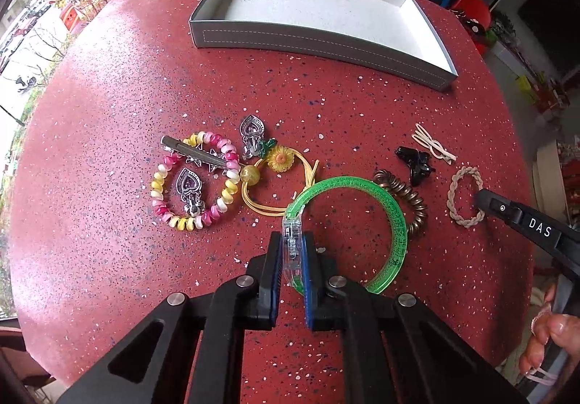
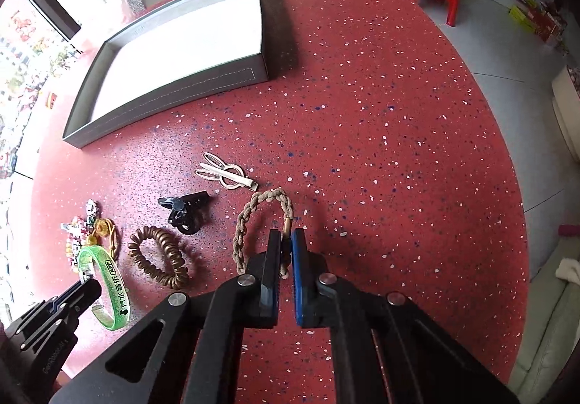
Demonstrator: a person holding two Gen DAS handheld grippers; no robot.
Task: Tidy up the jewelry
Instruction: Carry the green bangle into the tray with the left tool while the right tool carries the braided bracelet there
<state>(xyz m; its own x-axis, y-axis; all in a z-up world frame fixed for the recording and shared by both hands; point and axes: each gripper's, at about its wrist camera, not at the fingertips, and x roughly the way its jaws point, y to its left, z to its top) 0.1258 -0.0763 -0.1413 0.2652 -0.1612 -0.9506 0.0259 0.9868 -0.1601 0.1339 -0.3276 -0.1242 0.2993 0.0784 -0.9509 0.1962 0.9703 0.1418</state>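
Observation:
My left gripper (image 1: 293,240) is shut on the clear clasp of a green bangle (image 1: 395,211), which rests on the red table; the bangle also shows in the right wrist view (image 2: 108,291). My right gripper (image 2: 286,240) is shut on a beige braided bracelet (image 2: 250,211), seen in the left wrist view (image 1: 456,201) too. An empty grey tray (image 1: 319,37) with a white floor stands at the far side, also in the right wrist view (image 2: 170,92).
On the table lie a pink-yellow spiral bracelet (image 1: 163,179), heart earrings (image 1: 250,132), a silver clip (image 1: 195,152), a yellow flower tie (image 1: 281,159), a brown coil tie (image 2: 159,259), a black claw clip (image 2: 185,211) and a cream hairpin (image 2: 224,175). Chairs stand beyond.

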